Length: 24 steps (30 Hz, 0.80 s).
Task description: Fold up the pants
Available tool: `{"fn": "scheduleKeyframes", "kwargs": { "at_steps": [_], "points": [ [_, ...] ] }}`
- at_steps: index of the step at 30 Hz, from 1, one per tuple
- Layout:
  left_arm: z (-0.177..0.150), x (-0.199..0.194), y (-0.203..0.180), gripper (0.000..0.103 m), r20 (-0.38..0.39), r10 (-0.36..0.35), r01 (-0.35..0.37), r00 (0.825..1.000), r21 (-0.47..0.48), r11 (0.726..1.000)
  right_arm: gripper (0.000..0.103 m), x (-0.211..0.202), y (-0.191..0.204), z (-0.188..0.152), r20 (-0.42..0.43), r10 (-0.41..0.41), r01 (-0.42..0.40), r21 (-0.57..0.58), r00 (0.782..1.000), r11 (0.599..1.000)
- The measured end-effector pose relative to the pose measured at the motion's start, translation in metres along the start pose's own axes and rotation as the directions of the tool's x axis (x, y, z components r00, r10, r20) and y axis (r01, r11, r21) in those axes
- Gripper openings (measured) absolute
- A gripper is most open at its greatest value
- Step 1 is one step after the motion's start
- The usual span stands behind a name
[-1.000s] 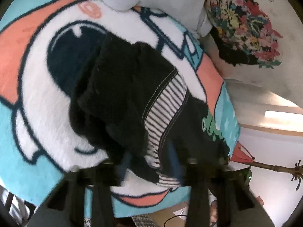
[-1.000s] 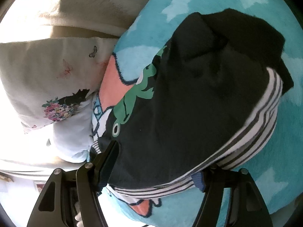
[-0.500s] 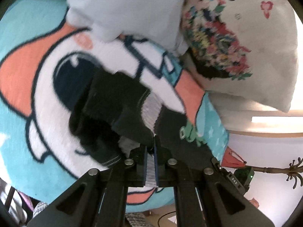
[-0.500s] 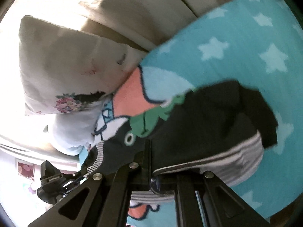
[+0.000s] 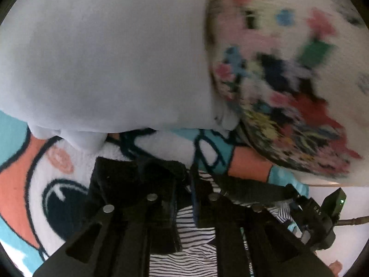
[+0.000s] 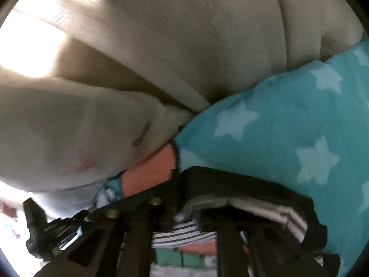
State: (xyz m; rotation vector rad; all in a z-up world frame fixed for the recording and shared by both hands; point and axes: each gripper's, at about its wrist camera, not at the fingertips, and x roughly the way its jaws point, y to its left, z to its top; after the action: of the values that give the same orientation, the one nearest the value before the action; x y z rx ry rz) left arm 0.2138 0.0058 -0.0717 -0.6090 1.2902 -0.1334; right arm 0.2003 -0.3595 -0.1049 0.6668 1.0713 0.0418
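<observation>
The black pants point(image 5: 120, 180) with a striped black-and-white waistband point(image 5: 191, 228) hang from both grippers over the cartoon blanket point(image 5: 20, 184). My left gripper point(image 5: 188, 175) is shut on the pants near the waistband. My right gripper point(image 6: 182, 191) is shut on the pants point(image 6: 242, 182) at another edge, with striped fabric point(image 6: 283, 217) draped beside its fingers. The other gripper point(image 5: 322, 214) shows at the right of the left wrist view and also shows at the lower left of the right wrist view point(image 6: 46, 228). Most of the pants is hidden under the grippers.
A pale grey pillow point(image 5: 110, 53) and a floral pillow point(image 5: 288, 80) lie close ahead of the left gripper. A beige sofa back point(image 6: 184, 34) and a light cushion point(image 6: 64, 133) stand ahead of the right gripper. The teal star blanket point(image 6: 288, 127) spreads to the right.
Both grippers, shut on the pants since half a second ago, have lifted and carried them toward the pillows and sofa back. The pants now bunch close under the fingers.
</observation>
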Motion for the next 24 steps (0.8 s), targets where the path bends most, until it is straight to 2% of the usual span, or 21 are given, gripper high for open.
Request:
{"fn": "scheduleKeyframes", "kwargs": {
  "at_steps": [1, 2, 4, 6, 8, 10, 12, 15, 17, 19, 21, 22, 24],
  "points": [
    [-0.001, -0.002, 0.005, 0.021, -0.006, -0.011, 0.011, 1.000, -0.009, 1.000, 0.054, 0.003, 0.003, 0.002, 0.001, -0.026, 0.026, -0.008, 1.000, 1.000],
    [-0.002, -0.004, 0.007, 0.027, -0.005, -0.021, 0.021, 1.000, -0.010, 1.000, 0.060, 0.003, 0.006, 0.002, 0.014, -0.054, 0.054, -0.025, 0.998, 0.998],
    [-0.009, -0.017, 0.014, 0.035, 0.001, -0.035, 0.035, 0.999, 0.002, 0.999, 0.064, -0.003, 0.013, -0.001, 0.039, -0.065, 0.067, -0.061, 0.997, 0.996],
    [-0.019, -0.028, 0.017, 0.036, 0.006, -0.029, 0.029, 1.000, 0.019, 0.999, 0.065, -0.011, 0.018, -0.008, 0.050, -0.116, 0.120, -0.099, 0.992, 0.988],
    [-0.036, -0.047, 0.014, 0.036, 0.038, 0.023, -0.026, 0.999, 0.069, 0.997, 0.065, -0.022, 0.024, -0.018, 0.066, -0.166, 0.174, -0.150, 0.984, 0.973],
    [-0.055, -0.069, 0.005, 0.036, 0.101, 0.066, -0.079, 0.993, 0.130, 0.988, 0.066, -0.035, 0.031, -0.030, 0.089, -0.221, 0.235, -0.224, 0.971, 0.946],
    [-0.082, -0.098, -0.010, 0.038, 0.197, 0.108, -0.148, 0.974, 0.202, 0.968, 0.067, -0.058, 0.043, -0.055, 0.139, -0.276, 0.307, -0.313, 0.951, 0.899],
    [-0.122, -0.138, -0.033, 0.051, 0.340, 0.133, -0.232, 0.931, 0.271, 0.934, 0.072, -0.099, 0.064, -0.091, 0.203, -0.319, 0.376, -0.406, 0.926, 0.833],
    [-0.140, -0.157, -0.052, 0.066, 0.425, 0.144, -0.286, 0.894, 0.293, 0.912, 0.073, -0.114, 0.071, -0.099, 0.245, -0.318, 0.397, -0.436, 0.916, 0.807],
    [-0.157, -0.177, -0.066, 0.073, 0.505, 0.150, -0.337, 0.850, 0.303, 0.892, 0.074, -0.134, 0.079, -0.116, 0.292, -0.305, 0.412, -0.456, 0.907, 0.789],
    [-0.175, -0.187, -0.078, 0.076, 0.548, 0.172, -0.386, 0.818, 0.301, 0.872, 0.075, -0.157, 0.085, -0.130, 0.343, -0.286, 0.427, -0.470, 0.895, 0.773],
    [-0.182, -0.189, -0.083, 0.076, 0.554, 0.175, -0.393, 0.814, 0.303, 0.868, 0.076, -0.158, 0.085, -0.128, 0.352, -0.281, 0.428, -0.474, 0.893, 0.769],
    [-0.192, -0.192, -0.088, 0.076, 0.551, 0.175, -0.398, 0.816, 0.317, 0.861, 0.076, -0.172, 0.091, -0.140, 0.389, -0.266, 0.442, -0.488, 0.882, 0.753]
  ]
}}
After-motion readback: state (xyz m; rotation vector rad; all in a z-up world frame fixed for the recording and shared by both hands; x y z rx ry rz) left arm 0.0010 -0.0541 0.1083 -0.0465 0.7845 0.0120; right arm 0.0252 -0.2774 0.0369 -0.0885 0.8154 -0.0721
